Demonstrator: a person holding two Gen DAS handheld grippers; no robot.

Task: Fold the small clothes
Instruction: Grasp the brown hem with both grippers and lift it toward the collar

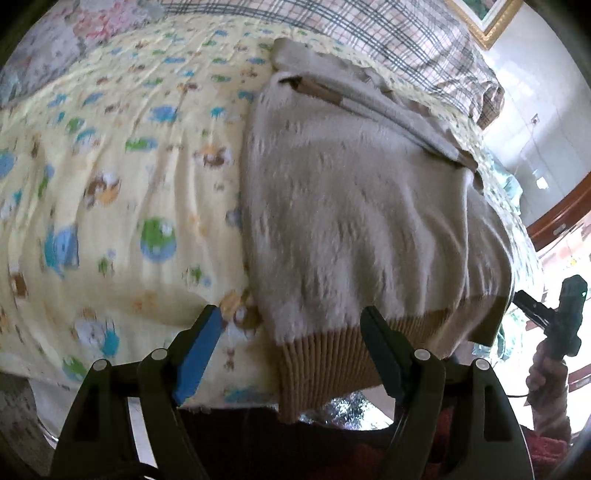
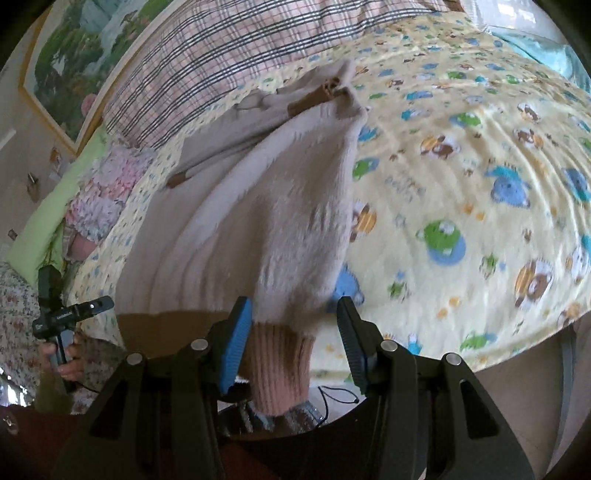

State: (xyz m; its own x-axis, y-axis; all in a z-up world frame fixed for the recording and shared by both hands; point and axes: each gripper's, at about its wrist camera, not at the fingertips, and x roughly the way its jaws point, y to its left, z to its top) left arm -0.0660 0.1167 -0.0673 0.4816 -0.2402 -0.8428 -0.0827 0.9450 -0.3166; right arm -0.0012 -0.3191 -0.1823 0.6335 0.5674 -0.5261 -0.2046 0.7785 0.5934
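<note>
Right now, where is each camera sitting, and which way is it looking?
Left wrist view: sits on the left tongs, looking down across the bed at the sweater on the yellow blanket; the person's other hand shows at the right edge.
Right wrist view: sits on the right tongs, looking down along the same sweater; the other hand shows at the left edge.
Shared: both see the sweater, the blanket, the checked pillow and the framed picture.

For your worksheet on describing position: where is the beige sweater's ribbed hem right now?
In both wrist views the ribbed hem hangs over the near edge of the yellow cartoon blanket, at the bottom centre.
</note>
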